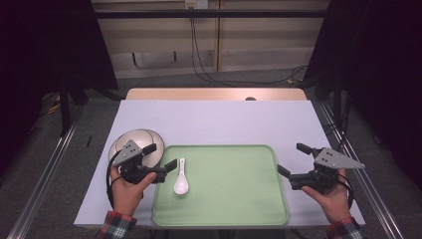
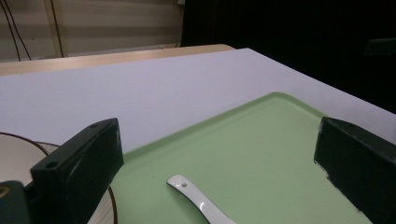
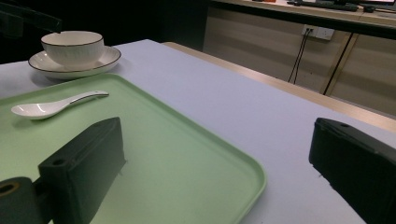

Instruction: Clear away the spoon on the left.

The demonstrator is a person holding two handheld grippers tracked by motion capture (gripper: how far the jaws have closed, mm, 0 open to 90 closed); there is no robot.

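A green tray (image 1: 234,191) lies at the table's near middle. On its left part rests a white spoon (image 1: 180,178), handle pointing away from me. A white bowl (image 1: 130,142) with a dark rim sits on a saucer just left of the tray. My left gripper (image 1: 160,156) is open and empty over the tray's left edge, between bowl and spoon. The right gripper (image 1: 292,158) hangs open and empty at the tray's right edge. The left gripper view has the spoon (image 2: 196,200) low between the jaws. In the right gripper view the spoon (image 3: 51,106) and bowl (image 3: 72,46) lie far off.
A pale lilac tabletop (image 1: 214,122) stretches bare beyond the tray, ending in a wooden strip at the far edge (image 1: 214,93). Metal rails run along the floor on both sides. Cables hang down the back wall (image 1: 199,59).
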